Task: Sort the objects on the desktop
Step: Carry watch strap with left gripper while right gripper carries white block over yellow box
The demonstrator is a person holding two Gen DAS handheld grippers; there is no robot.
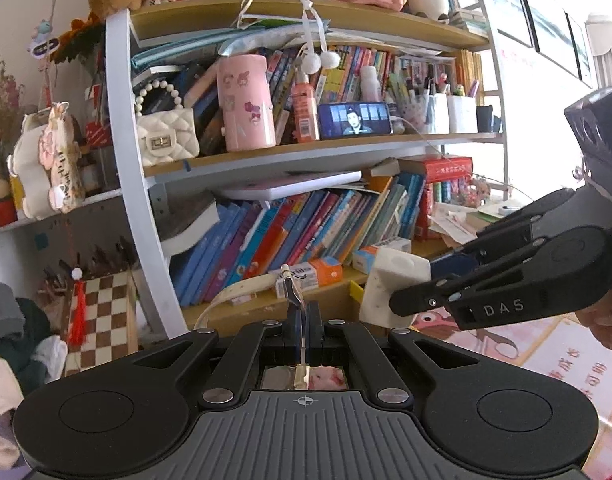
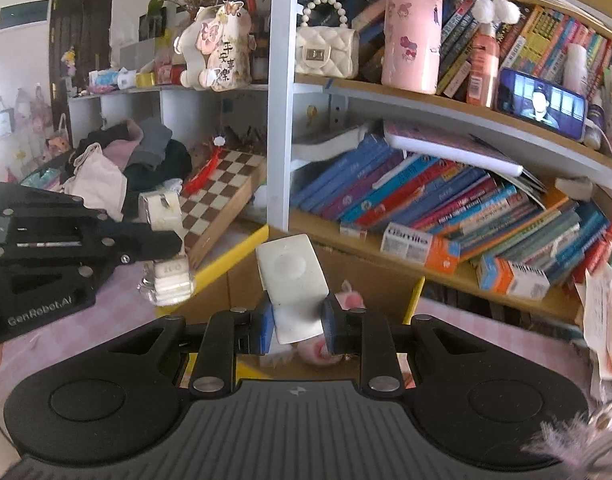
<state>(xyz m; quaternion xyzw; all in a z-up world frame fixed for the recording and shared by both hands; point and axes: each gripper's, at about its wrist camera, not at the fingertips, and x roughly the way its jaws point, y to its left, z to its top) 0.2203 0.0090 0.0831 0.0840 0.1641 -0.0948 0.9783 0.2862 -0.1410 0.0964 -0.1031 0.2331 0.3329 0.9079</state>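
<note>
My left gripper (image 1: 301, 322) is shut on a thin cream strap (image 1: 245, 290) with a metal clasp, which curves off to the left in front of the bookshelf. From the right wrist view, the left gripper (image 2: 163, 240) shows at the left with the strap (image 2: 161, 210) looped above and below its fingers. My right gripper (image 2: 295, 322) is shut on a white block (image 2: 293, 276) with a round dent on its face, held upright between blue pads. In the left wrist view the right gripper (image 1: 420, 290) comes in from the right holding the block (image 1: 386, 280).
A crowded bookshelf (image 1: 306, 152) fills the background, with leaning books (image 2: 426, 196), a pink cylinder (image 1: 245, 100), a cream handbag (image 1: 165, 132) and a phone (image 1: 356, 118). A chessboard (image 2: 221, 188) leans at the left beside a pile of clothes (image 2: 117, 168). A pink desk mat (image 1: 546, 356) lies below.
</note>
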